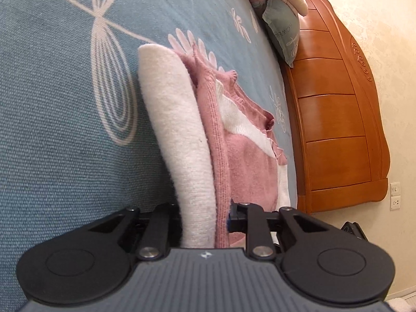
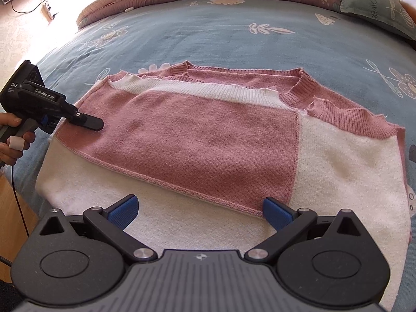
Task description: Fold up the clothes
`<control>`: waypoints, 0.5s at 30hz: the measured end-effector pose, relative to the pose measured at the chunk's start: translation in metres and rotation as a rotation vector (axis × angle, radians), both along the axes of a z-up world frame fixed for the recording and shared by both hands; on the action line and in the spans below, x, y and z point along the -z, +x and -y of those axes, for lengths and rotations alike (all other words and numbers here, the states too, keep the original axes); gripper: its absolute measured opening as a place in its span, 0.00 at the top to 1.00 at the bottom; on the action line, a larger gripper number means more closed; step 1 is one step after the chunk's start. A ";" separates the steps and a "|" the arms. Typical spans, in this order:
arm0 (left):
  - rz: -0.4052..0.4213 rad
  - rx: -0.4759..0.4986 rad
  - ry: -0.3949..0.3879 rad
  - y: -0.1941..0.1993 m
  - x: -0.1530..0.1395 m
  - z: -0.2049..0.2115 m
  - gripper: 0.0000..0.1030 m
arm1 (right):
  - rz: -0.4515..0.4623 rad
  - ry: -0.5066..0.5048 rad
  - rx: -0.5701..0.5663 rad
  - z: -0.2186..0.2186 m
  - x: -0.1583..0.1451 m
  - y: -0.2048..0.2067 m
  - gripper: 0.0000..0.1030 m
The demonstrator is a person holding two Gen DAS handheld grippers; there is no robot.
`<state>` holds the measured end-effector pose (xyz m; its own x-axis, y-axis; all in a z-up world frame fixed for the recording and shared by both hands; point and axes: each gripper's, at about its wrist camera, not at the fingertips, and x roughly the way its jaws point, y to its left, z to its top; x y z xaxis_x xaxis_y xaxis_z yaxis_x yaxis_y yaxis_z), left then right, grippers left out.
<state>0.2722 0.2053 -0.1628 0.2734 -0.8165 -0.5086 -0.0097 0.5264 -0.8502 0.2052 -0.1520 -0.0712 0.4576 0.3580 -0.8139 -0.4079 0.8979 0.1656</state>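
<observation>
The pink and white sweater (image 2: 208,135) lies partly folded on the blue bed cover (image 2: 208,33), below the pillow (image 2: 377,7). The left gripper (image 1: 205,218) pinches the sweater's left edge. The right gripper (image 2: 199,212) hovers over its near edge, fingers spread wide.

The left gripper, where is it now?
In the right wrist view the left gripper is at the left, shut on the left edge of the pink and white sweater on the bed.

Soft daylight fills the room, brightest on the floor (image 2: 23,26) past the bed's (image 2: 234,39) far left corner. Both fisheye views bow hard at their edges, with dark corners. Focus is sharp, without glare.
</observation>
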 end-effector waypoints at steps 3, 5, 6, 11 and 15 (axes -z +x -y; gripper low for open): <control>0.013 -0.008 0.012 -0.002 -0.002 0.002 0.78 | 0.009 0.031 0.006 0.001 -0.005 0.000 0.00; 0.016 -0.016 0.014 -0.004 -0.002 0.002 0.78 | 0.017 0.068 0.002 0.000 -0.011 0.002 0.00; 0.018 -0.018 0.014 -0.004 -0.002 0.002 0.78 | 0.020 0.085 -0.004 -0.001 -0.014 0.005 0.00; 0.029 -0.026 0.018 -0.007 -0.003 0.001 0.78 | 0.016 0.197 -0.012 -0.017 -0.023 0.021 0.00; 0.036 -0.031 0.018 -0.008 -0.003 0.000 0.78 | -0.029 0.286 0.027 -0.032 -0.019 0.033 0.00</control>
